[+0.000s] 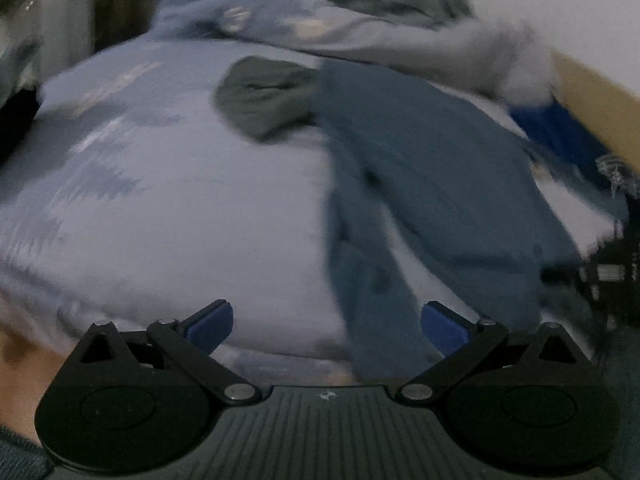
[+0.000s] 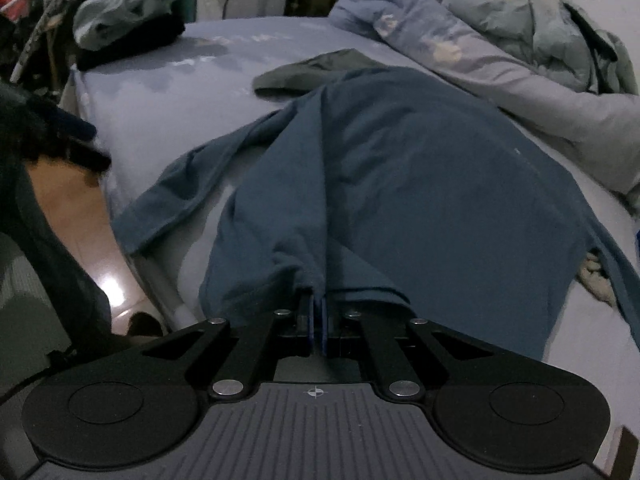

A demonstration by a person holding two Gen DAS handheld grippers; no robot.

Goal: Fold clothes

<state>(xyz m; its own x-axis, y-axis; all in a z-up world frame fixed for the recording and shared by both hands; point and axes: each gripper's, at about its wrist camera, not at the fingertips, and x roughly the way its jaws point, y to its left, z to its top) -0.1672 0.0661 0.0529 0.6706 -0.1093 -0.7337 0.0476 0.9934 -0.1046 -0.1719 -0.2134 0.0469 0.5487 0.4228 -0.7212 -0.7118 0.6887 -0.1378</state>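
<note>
Dim room, left wrist view smeared with blur.

My right gripper (image 2: pixel 316 312): jaws pressed together, pinching a bunched edge of the dark blue garment (image 2: pixel 420 184) at its near end. Cloth puckers right at the pads and pulls into a ridge running away from me.

My left gripper (image 1: pixel 326 320): jaws spread wide, nothing between them. Blue pads (image 1: pixel 212 322) hang over pale sheet, with a strip of the garment (image 1: pixel 420 184) just to the right of centre.

Garment lies spread along the bed (image 2: pixel 168 92), one sleeve trailing off to the near left, the body reaching far toward a grey-green piece (image 2: pixel 320 68). Rumpled quilt (image 2: pixel 500 48) along the far right.

Step in hand, as I read it: taking hold of the near edge, one corner secured, the other not yet.

Next move calls for the left jaws to close on a matching edge, so both holds can carry the cloth evenly into a fold. Uneven grips would skew it.
</note>
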